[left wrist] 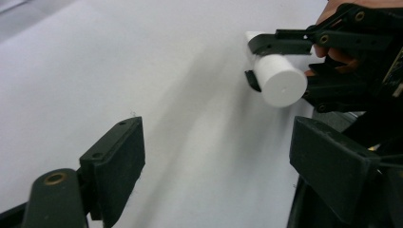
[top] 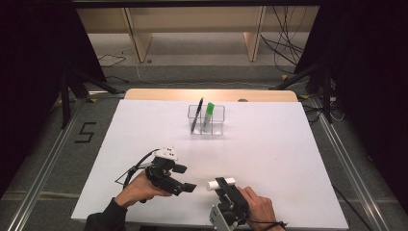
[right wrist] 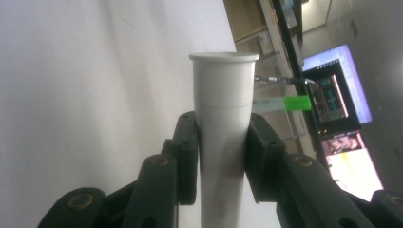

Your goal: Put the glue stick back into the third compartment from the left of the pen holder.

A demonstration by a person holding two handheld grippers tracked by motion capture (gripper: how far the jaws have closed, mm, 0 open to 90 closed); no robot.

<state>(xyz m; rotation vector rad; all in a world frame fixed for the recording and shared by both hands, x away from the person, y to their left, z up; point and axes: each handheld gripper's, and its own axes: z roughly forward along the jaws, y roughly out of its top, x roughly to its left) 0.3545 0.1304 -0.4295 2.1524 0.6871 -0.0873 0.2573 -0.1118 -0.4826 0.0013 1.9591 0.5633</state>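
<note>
White marker (right wrist: 222, 137), capped, clamped mid-barrel in my right gripper (top: 226, 186) at lower centre of the high view. My left gripper (top: 185, 179) sits just beside it, jaws spread wide. I should close squarely on the cap end, pull straight. Clear plastic holder (top: 217, 126) waits far back.

Matt white plastic tube (right wrist: 223, 128), clear glossy plastic box (top: 207, 120), smooth white tabletop (top: 269, 159)

The tube (right wrist: 222, 137) is plain white against the white table (top: 144, 130), the gripper jaws are black, and the marker (top: 208, 115) (standing in the clear holder (top: 219, 126)) is green-capped.
</note>
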